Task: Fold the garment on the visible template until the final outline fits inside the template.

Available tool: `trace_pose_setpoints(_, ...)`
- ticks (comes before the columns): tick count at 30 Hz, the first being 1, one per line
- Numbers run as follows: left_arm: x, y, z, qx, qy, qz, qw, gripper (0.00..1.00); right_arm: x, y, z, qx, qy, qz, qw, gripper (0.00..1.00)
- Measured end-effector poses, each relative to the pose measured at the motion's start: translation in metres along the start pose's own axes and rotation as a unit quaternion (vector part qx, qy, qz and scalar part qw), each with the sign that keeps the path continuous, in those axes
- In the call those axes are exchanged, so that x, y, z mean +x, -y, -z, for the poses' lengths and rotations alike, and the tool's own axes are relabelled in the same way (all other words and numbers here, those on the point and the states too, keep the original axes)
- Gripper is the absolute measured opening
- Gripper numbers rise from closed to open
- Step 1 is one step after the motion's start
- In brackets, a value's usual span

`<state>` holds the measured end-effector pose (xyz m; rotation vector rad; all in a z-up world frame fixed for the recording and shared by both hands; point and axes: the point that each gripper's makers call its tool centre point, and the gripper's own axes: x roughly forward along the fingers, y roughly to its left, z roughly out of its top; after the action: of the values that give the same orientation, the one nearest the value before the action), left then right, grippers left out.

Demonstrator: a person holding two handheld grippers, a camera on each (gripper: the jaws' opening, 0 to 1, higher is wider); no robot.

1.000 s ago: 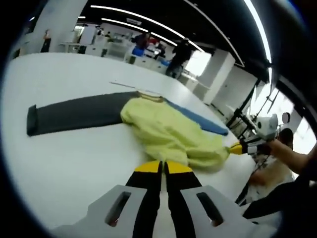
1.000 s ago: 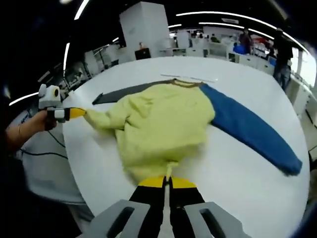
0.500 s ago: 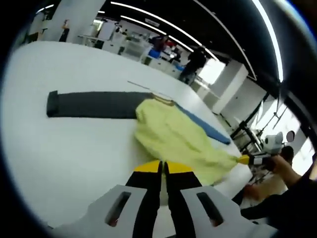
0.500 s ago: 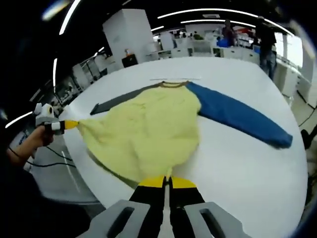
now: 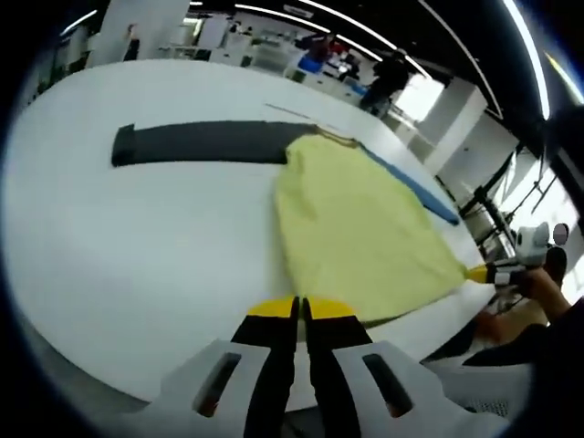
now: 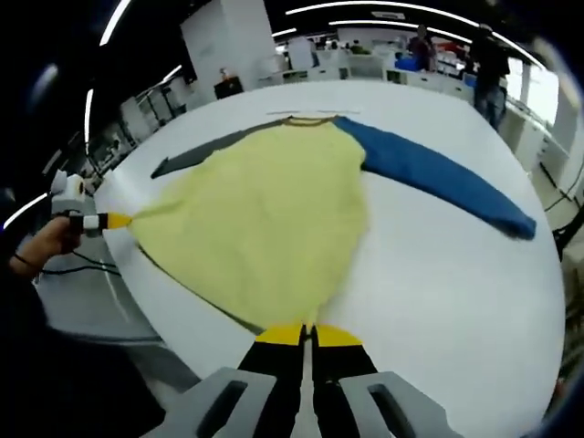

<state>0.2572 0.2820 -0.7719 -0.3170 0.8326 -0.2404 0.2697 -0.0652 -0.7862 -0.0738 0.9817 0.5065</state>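
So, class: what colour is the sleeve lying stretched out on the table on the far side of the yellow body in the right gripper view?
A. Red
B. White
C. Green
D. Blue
D: the sleeve reaching away from the yellow body across the white table is plainly blue; the other sleeve is dark grey.

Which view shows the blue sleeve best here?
The right gripper view: the blue sleeve lies full length on the white table, cuff included. In the left gripper view it is a thin strip behind the yellow body.
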Motion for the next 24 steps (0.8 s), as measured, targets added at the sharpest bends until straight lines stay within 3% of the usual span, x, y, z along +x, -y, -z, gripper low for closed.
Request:
trace_pose_setpoints(9, 0.004, -0.008, 0.015, 0.011, -0.026, -0.014, 0.9995, 0.0, 0.003, -0.002, 0.015, 0.004, -0.024, 0.001, 0.9997, 0.0)
trace_pose_setpoints(13, 0.004, -0.01, 0.016, -0.008, -0.026, -0.025, 0.9993, 0.01, 0.005, 0.0, 0.016, 0.012, -0.023, 0.001, 0.9997, 0.0)
trace_pose_setpoints(22, 0.005, -0.009, 0.016, 0.008, -0.029, -0.041, 0.9987, 0.01, 0.004, 0.002, 0.015, 0.032, -0.01, -0.004, 0.9994, 0.0)
trace_pose_setpoints(24, 0.004, -0.008, 0.016, 0.024, -0.031, -0.04, 0.9984, 0.02, 0.002, 0.003, 0.013, 0.036, -0.003, -0.007, 0.9993, 0.08)
